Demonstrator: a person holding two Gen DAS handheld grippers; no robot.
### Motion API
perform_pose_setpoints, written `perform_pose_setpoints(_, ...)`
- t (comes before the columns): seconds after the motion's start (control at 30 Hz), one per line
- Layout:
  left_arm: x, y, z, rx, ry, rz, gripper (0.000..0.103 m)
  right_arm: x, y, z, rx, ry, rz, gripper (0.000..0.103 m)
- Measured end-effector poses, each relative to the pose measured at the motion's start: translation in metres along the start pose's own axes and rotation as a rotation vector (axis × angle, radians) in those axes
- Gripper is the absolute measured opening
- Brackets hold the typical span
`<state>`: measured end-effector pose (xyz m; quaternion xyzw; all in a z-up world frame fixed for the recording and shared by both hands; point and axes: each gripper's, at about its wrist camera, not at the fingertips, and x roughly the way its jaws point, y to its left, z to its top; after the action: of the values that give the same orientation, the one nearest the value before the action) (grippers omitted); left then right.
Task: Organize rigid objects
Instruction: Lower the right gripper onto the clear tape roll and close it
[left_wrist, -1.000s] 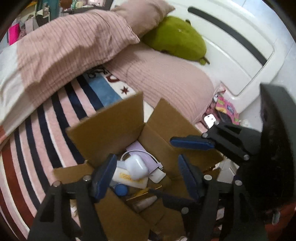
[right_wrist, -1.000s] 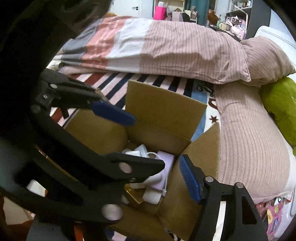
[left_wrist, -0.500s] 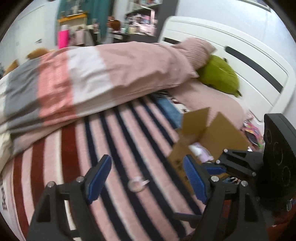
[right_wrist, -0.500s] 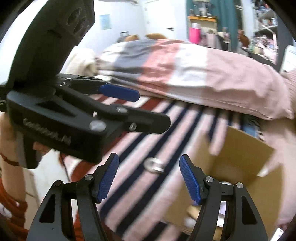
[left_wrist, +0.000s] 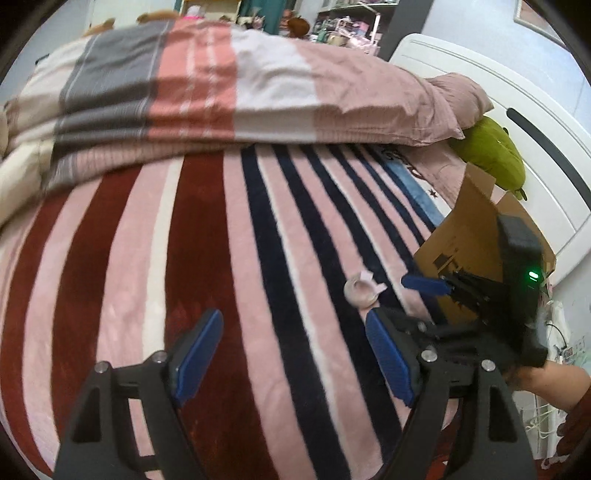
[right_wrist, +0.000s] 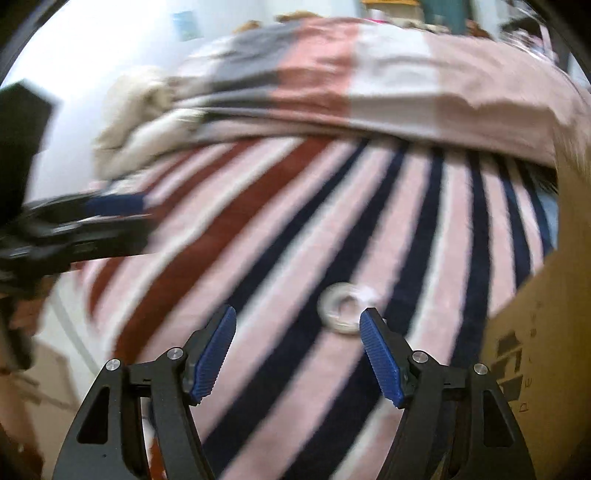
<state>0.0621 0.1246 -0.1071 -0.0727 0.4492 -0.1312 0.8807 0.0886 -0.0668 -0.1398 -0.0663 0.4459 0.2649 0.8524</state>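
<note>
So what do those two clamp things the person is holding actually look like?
Each is a black frame with triangular cut-outs and silver screws, ending in two fingers with ribbed blue pads: left gripper, right gripper. A green light glows on the right one's body.

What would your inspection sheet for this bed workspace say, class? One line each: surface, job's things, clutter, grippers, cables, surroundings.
Surface: striped blanket on a bed.
Job's things: small ring-shaped object on the blanket; cardboard box at the right.
Clutter: nothing seen on the blanket besides the ring.
Grippers: left gripper open, empty; right gripper open, empty, near the ring.
Cables: thin white cable off the bed's right edge.
Surroundings: folded duvet, green plush, white headboard.
</note>
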Motion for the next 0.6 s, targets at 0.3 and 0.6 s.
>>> perform_pose_setpoints(0.3,0.005,0.006,-0.008,-0.025,0.014,0.001,0.077,0.036,-0.015,-0.010,-0.038,0.011,-0.031,0.065)
perform_pose_setpoints(0.6,0.009,-0.011,0.001,0.006,0.028,-0.055,0.077,0.021,0.000,-0.010,-0.150,-0.040,-0.045,0.036)
